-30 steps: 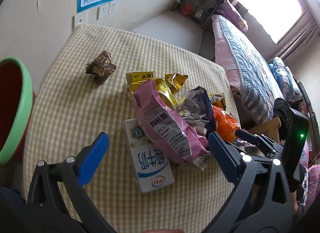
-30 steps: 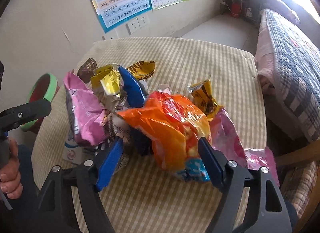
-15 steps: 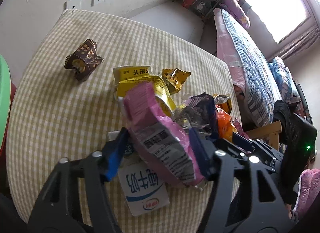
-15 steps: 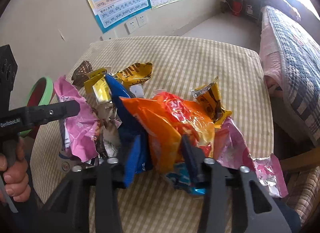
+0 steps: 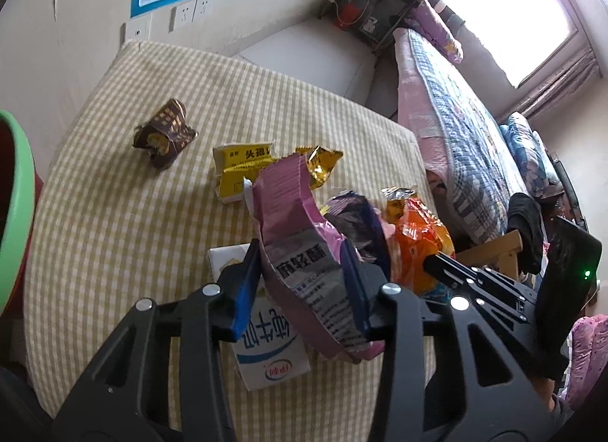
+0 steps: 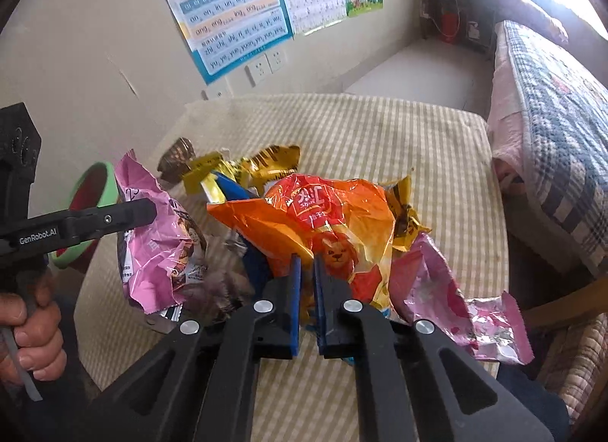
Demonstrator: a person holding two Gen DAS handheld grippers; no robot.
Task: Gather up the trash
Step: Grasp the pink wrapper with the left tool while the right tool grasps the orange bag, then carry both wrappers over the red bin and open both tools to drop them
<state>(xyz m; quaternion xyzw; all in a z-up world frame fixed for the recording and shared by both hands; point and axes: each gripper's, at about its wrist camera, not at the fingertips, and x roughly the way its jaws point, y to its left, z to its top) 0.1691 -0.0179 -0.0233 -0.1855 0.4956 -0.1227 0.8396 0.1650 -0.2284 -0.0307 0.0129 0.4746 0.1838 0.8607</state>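
Note:
My left gripper (image 5: 300, 282) is shut on a pink snack bag (image 5: 304, 252) and holds it up off the checked table (image 5: 114, 214). My right gripper (image 6: 306, 286) is shut on an orange snack bag (image 6: 326, 221), raised above the pile. On the table lie a white milk carton (image 5: 266, 343), a yellow packet (image 5: 235, 172), a gold wrapper (image 5: 323, 164), a brown wrapper (image 5: 163, 134), a dark blue bag (image 5: 357, 221) and a second pink wrapper (image 6: 456, 290). The left gripper with its pink bag (image 6: 159, 244) shows at the left of the right wrist view.
A green-rimmed red bin (image 5: 15, 206) stands off the table's left edge; it also shows in the right wrist view (image 6: 95, 191). A bed (image 5: 456, 107) runs along the right. A wall with posters (image 6: 235, 8) and sockets is behind the table.
Both grippers have closed: the left on the pink bag, the right on the orange bag. Both bags have lifted off the pile.

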